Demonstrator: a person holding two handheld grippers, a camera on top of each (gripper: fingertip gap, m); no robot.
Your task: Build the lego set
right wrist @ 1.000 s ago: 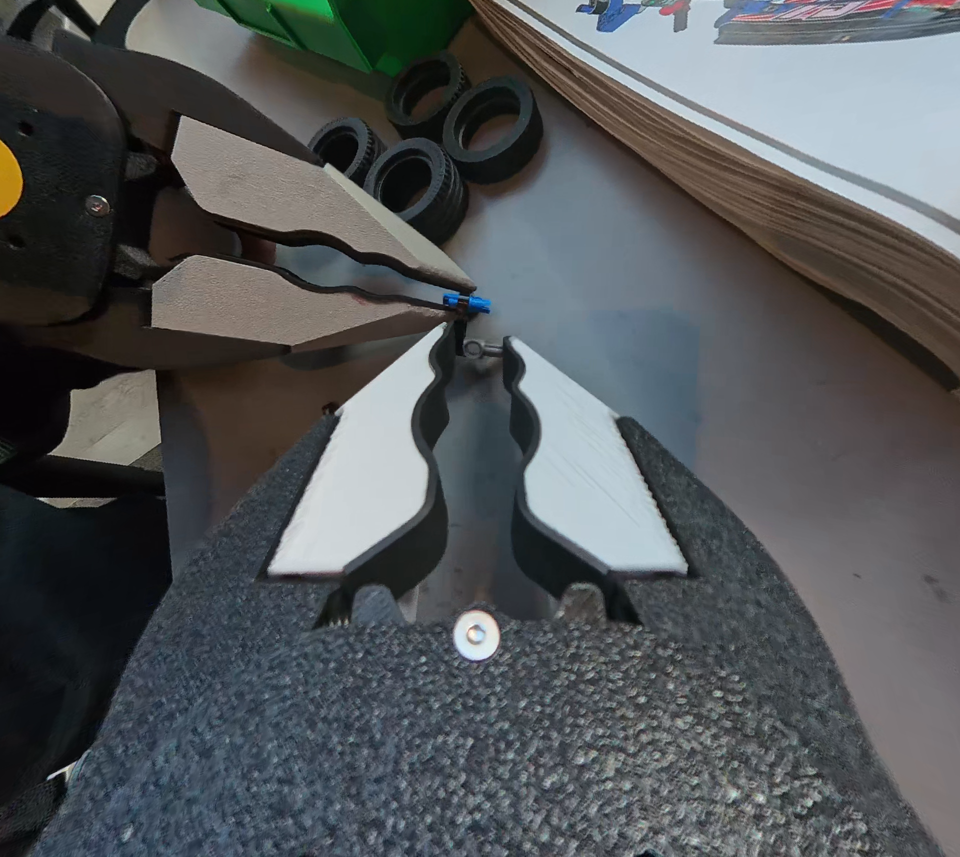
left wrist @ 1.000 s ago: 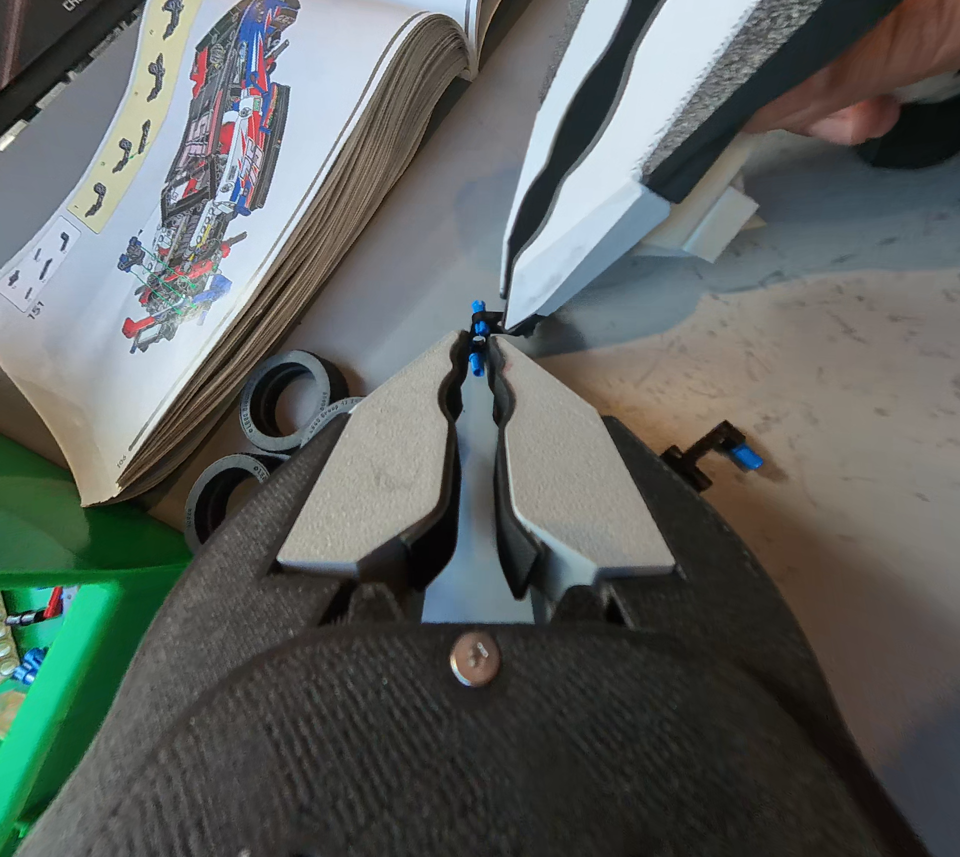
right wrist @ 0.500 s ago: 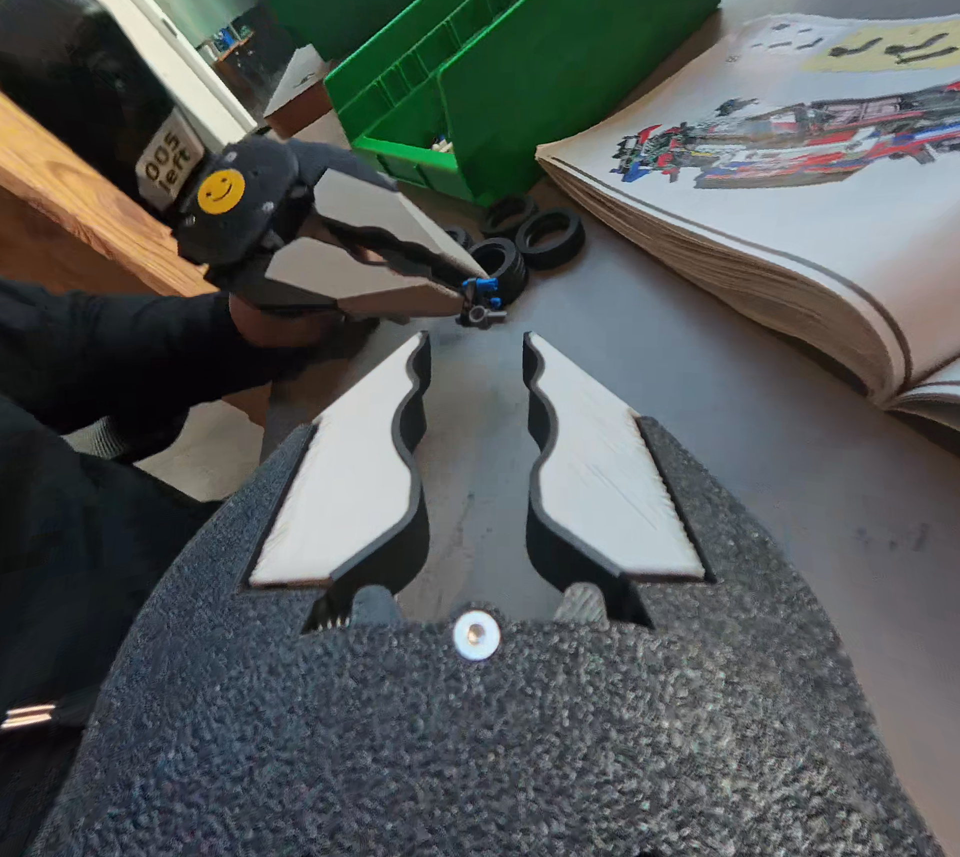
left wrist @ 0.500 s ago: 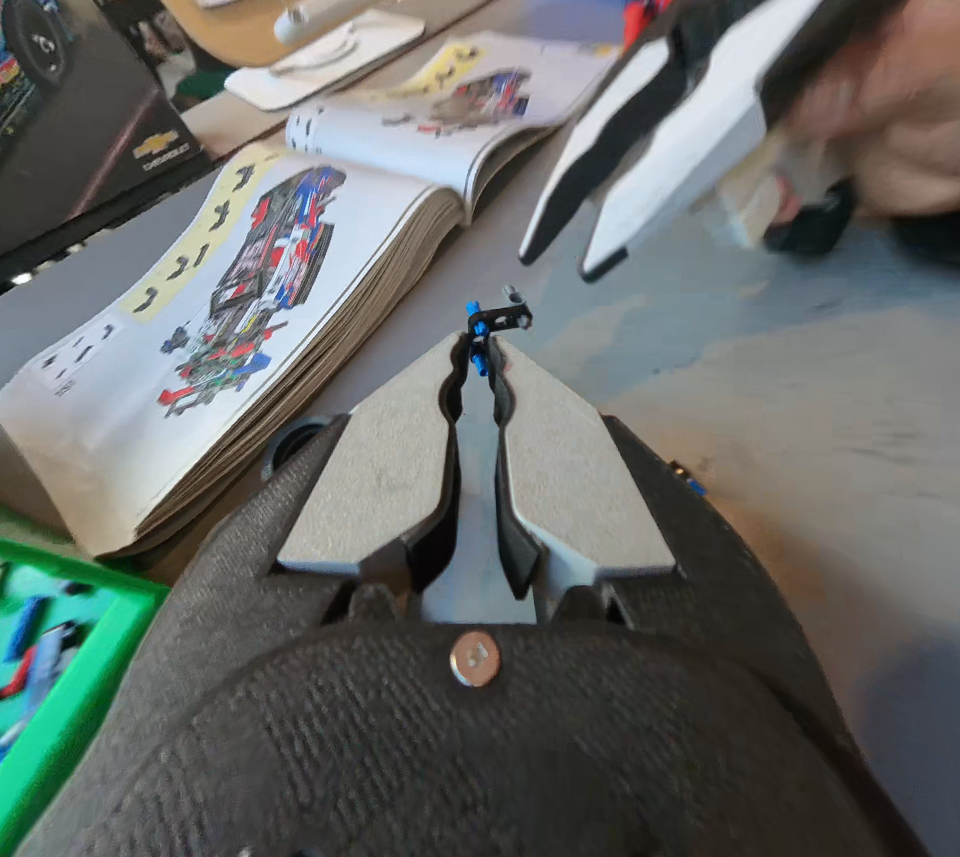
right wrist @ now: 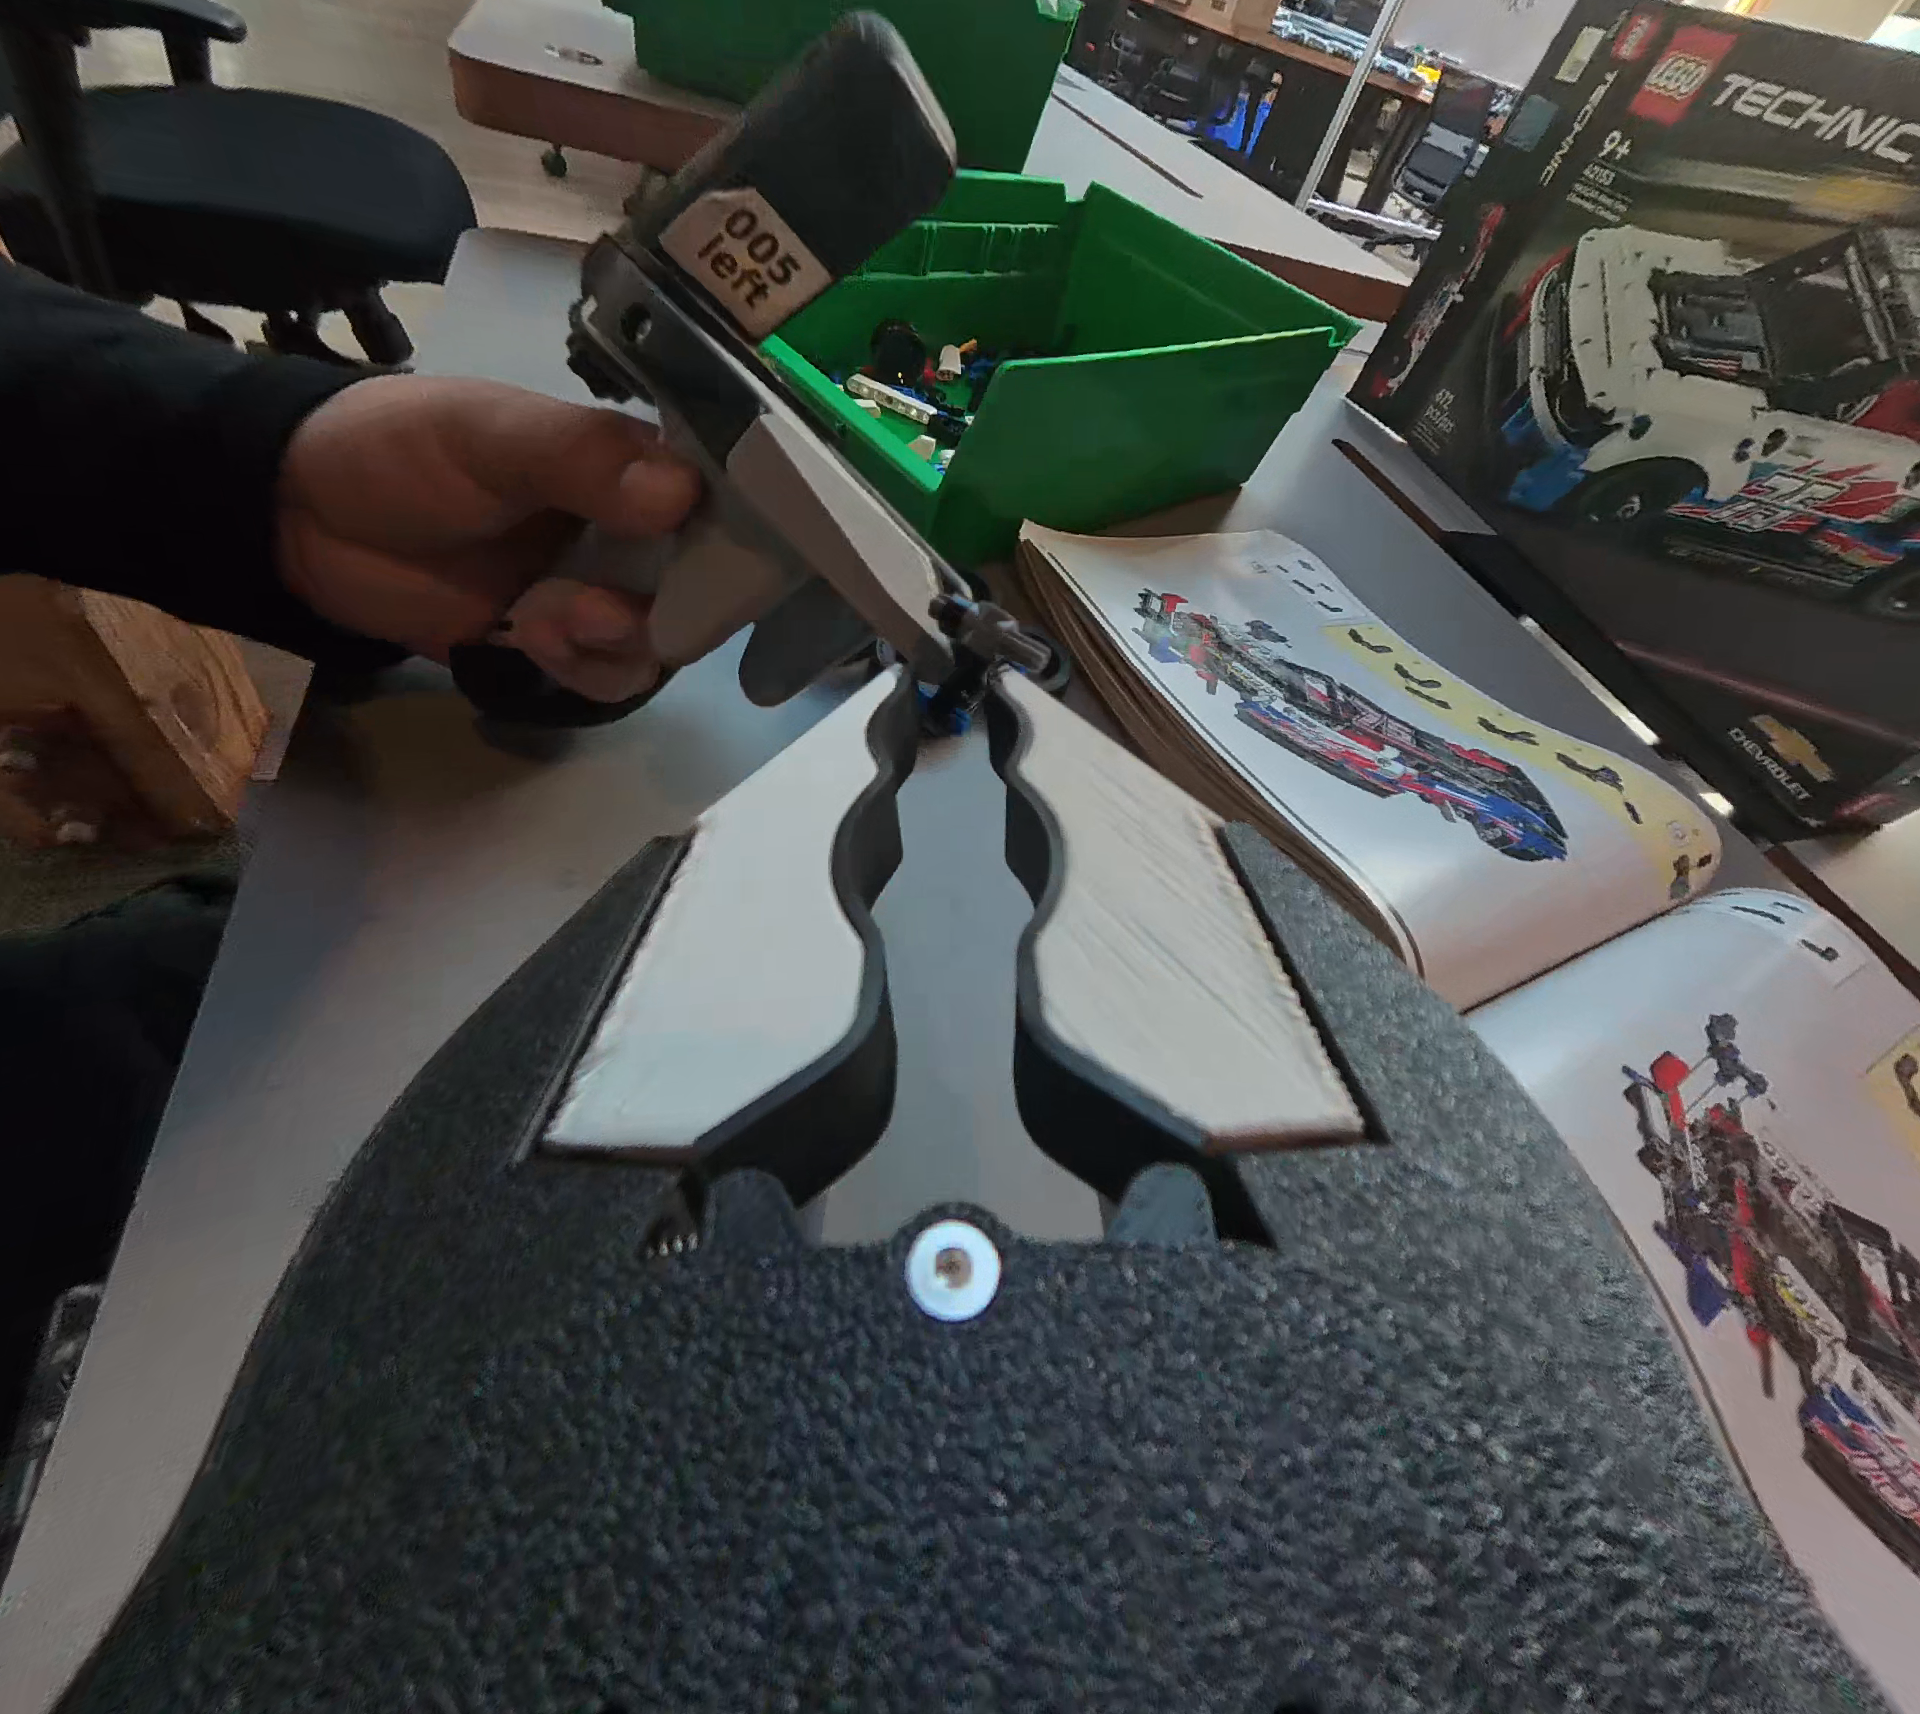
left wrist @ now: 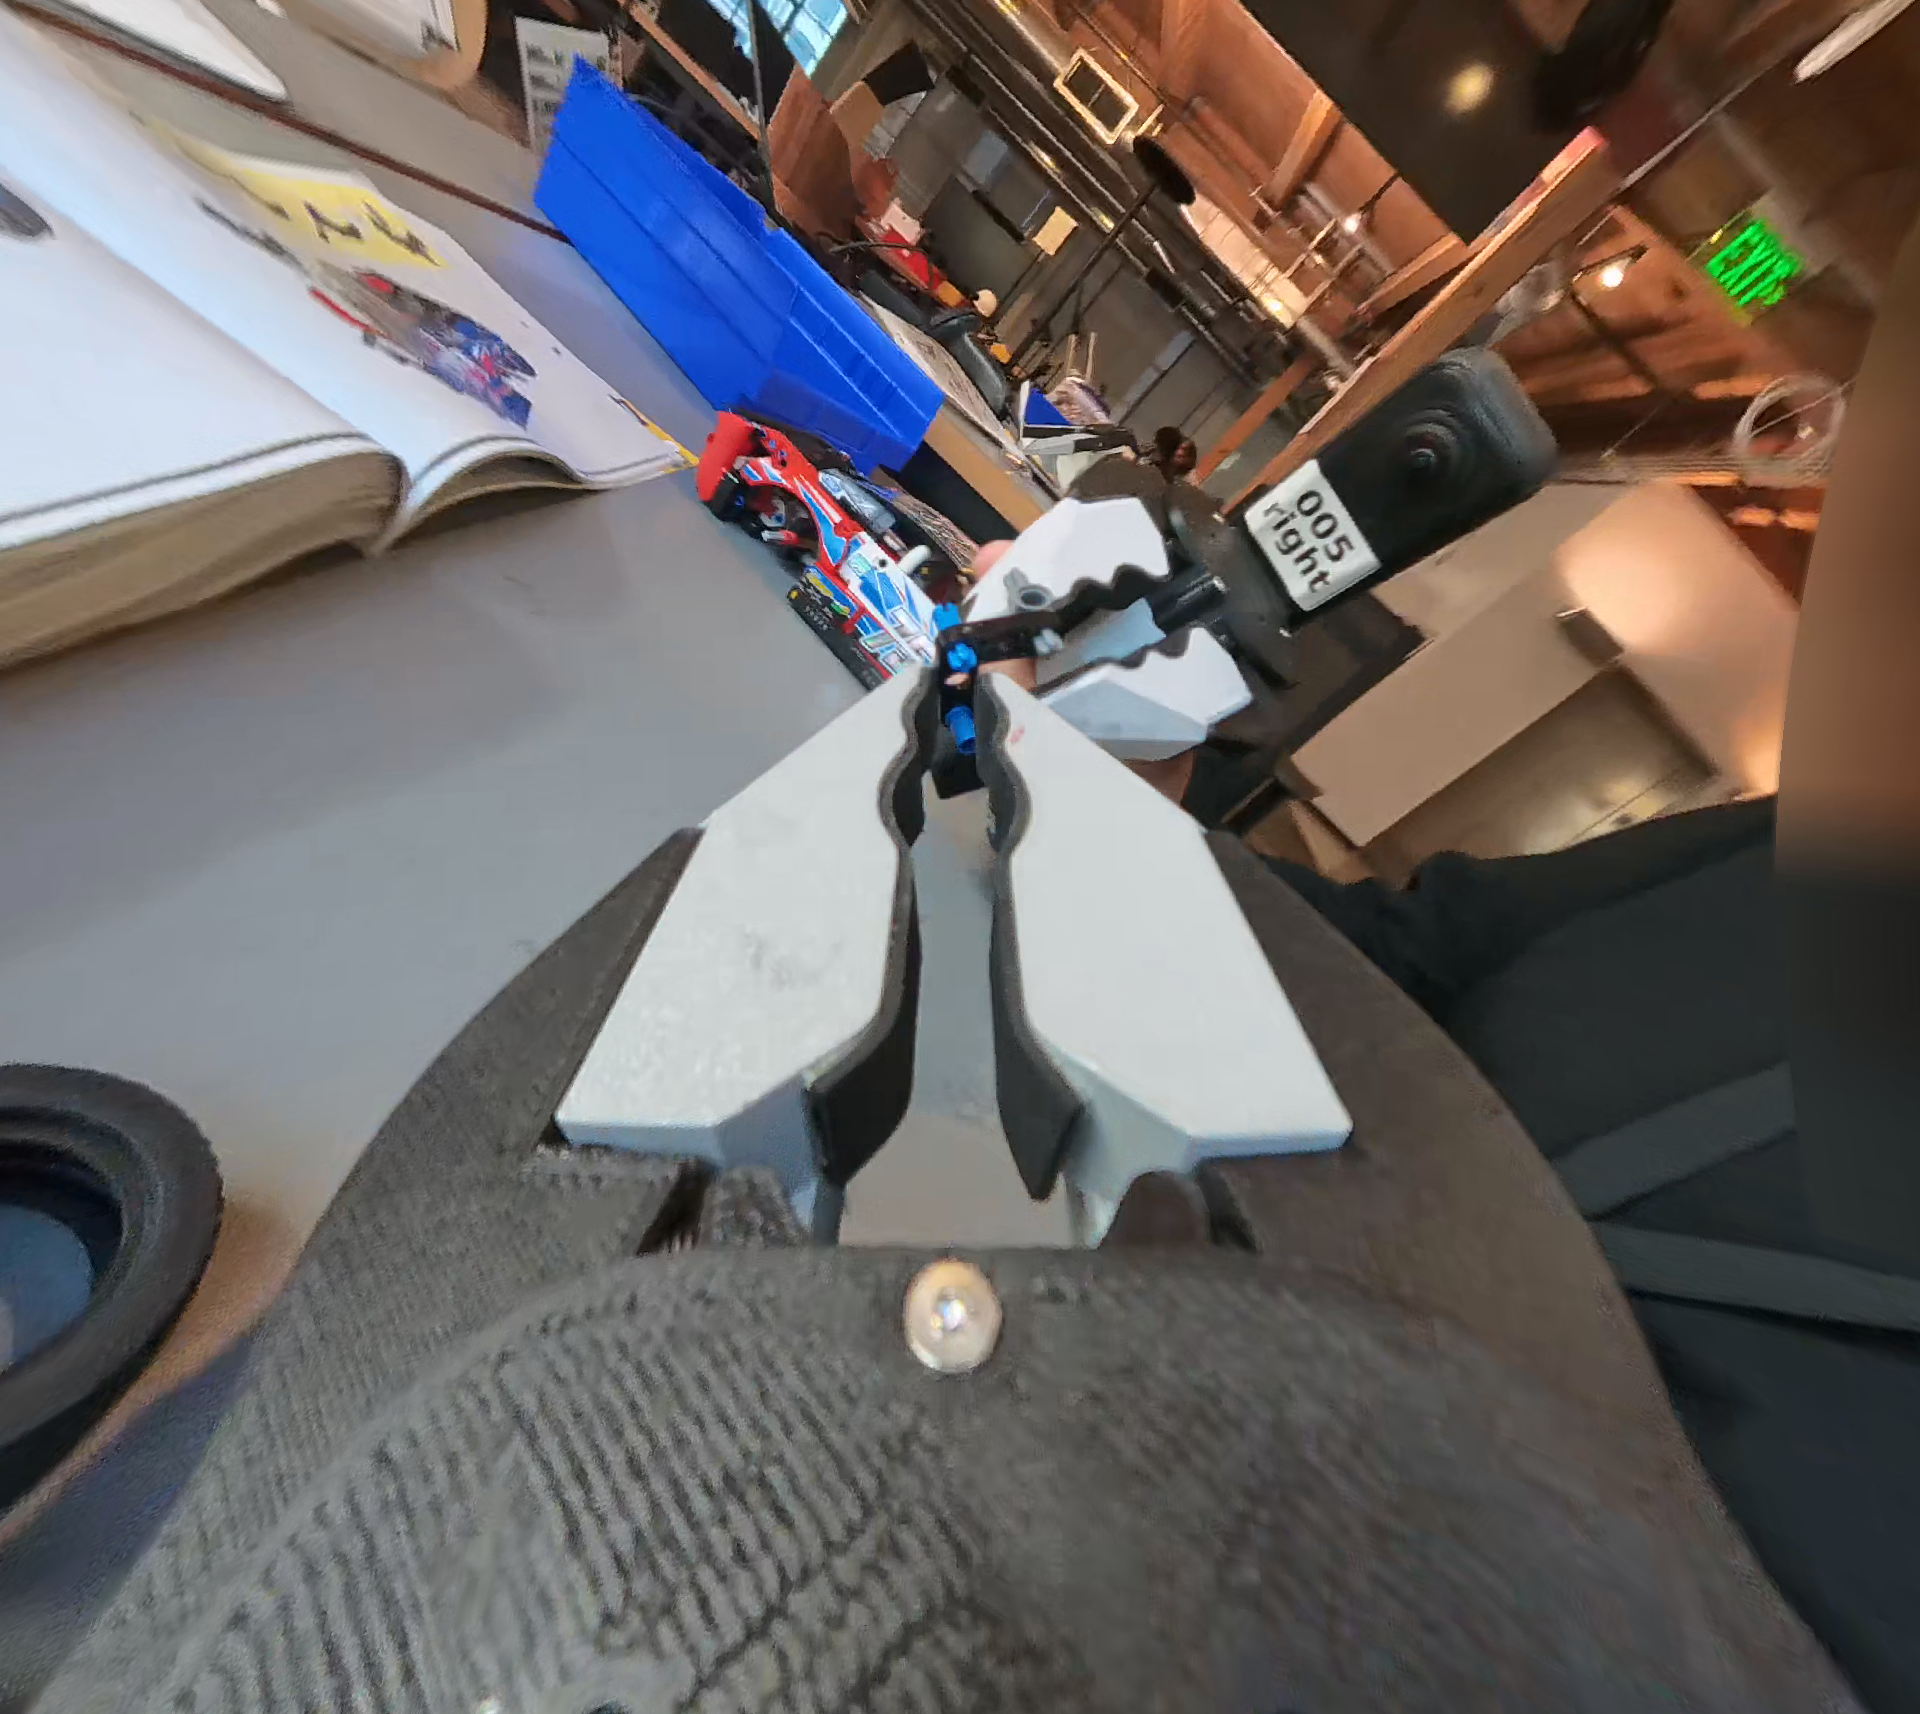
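Left gripper (left wrist: 951,698) lifted above table, jaws clenched on blue pin (left wrist: 958,696) of small black lego piece (left wrist: 1003,625). Right gripper (right wrist: 951,708) meets it tip to tip, jaws pinching same piece. Instruction book (right wrist: 1351,729) beyond right jaw. Green bin (right wrist: 1091,417) behind left gripper.

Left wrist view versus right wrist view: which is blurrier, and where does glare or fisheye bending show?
Left wrist view: the instruction book and the tyre are smeared; the small black and blue piece stays sharp; warm ceiling lamps flare. Right wrist view: mostly crisp; the near book page is soft; the set's box leans with fisheye bending.
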